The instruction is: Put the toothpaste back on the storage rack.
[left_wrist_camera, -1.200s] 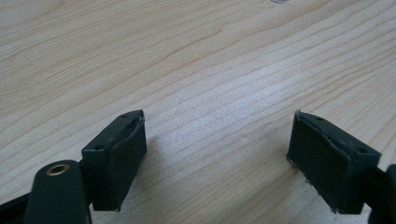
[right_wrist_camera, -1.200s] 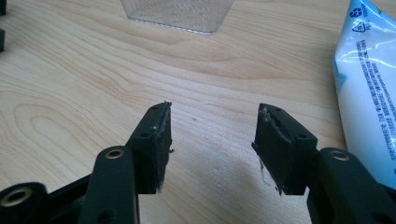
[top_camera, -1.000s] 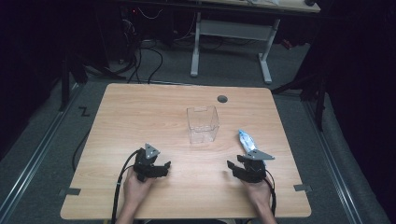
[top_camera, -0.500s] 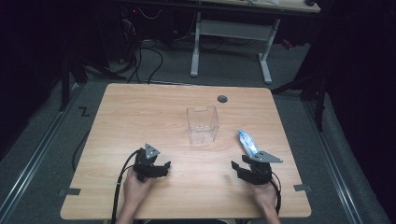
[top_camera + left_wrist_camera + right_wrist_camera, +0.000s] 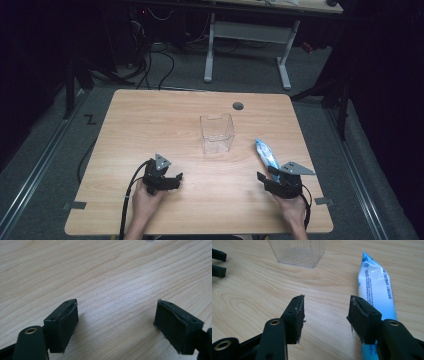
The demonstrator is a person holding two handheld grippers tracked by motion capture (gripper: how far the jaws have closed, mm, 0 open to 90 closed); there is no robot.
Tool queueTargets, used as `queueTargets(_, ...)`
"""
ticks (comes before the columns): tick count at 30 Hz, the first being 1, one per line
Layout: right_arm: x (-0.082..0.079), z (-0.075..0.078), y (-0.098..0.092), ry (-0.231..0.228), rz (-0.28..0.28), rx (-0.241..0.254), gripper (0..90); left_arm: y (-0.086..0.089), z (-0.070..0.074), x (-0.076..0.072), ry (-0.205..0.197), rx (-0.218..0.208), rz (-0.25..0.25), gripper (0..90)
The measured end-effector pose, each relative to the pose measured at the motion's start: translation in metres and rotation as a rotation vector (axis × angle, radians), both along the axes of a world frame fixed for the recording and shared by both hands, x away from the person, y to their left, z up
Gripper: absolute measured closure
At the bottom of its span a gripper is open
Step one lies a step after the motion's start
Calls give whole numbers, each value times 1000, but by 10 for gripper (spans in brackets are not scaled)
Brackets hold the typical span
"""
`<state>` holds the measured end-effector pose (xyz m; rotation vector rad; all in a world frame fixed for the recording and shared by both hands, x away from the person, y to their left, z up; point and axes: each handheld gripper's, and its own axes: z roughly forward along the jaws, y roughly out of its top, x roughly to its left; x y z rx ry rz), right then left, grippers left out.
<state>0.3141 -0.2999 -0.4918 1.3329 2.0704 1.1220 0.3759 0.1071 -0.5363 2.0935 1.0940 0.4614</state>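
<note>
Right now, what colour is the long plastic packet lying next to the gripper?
The long plastic packet is light blue and white with small dark printing, clearest in the right gripper view.

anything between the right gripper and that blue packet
Nothing visible does. The right gripper is open over bare table, with the blue packet lying just beside one jaw and the clear container farther off.

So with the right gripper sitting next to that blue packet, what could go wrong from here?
1. The right gripper is open with bare wood between its jaws; the blue-and-white packet lies off to one side, partly under one jaw, so closing here would likely catch only its edge or nothing.
2. The packet looks glossy and soft, so a pinch may slip.
3. The clear plastic container stands close by and looks light; a swing toward it might tip it.
</note>
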Motion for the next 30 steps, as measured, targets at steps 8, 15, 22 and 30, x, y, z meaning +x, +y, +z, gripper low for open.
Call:
queueTargets(8, -3, 6, -11, -24, -21, 1, 470, 0, 0, 0, 0, 0, 0, 194)
queueTargets(15, -1, 10, -21, -33, -53, -8, 479, 0, 0, 0, 0, 0, 0, 194)
queueTargets(22, 4, 10, -28, -37, -86, -24, 486, 0, 0, 0, 0, 0, 0, 195)
queueTargets(30, 14, 12, -34, -20, -114, -41, 485, 0, 0, 0, 0, 0, 0, 194)
